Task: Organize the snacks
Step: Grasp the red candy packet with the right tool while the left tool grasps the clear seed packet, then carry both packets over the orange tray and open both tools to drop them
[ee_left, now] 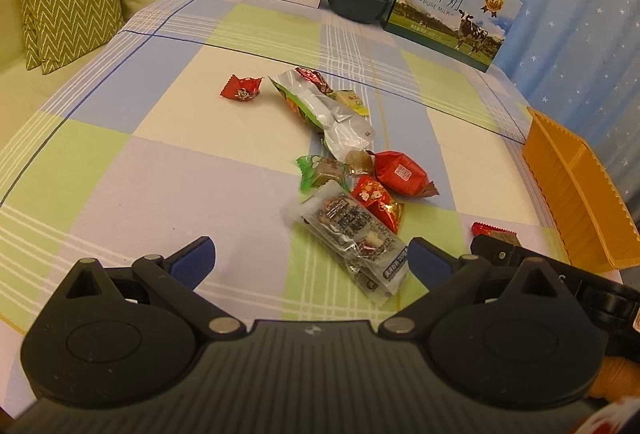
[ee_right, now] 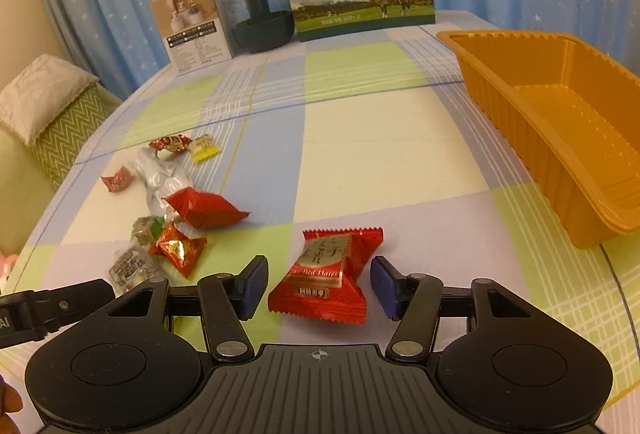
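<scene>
Right wrist view shows the right hand-held gripper [ee_right: 319, 285] spread wide around a red date-candy packet [ee_right: 326, 276] that lies flat on the checked worktop [ee_right: 380, 161]; the blue pads stand just beside the packet's two edges, with a gap visible at least on the right, so nothing is pinched yet. The step in hand looks like the first pick: the orange tray [ee_right: 560, 121] sits to the right with nothing visible in it. The next move calls for closing the jaws on the packet's puffed middle, lifting it clear, and carrying it right, over the tray's ribbed near wall. The crinkly foil may slip if only a sealed edge is caught.

From the left wrist view, the left hand-held gripper [ee_left: 310, 260] is also spread, holding nothing, with a clear dark-printed snack bag [ee_left: 352, 238] lying between its fingers. Beyond it the remaining snack pile [ee_left: 340, 137] is scattered mid-worktop.
</scene>
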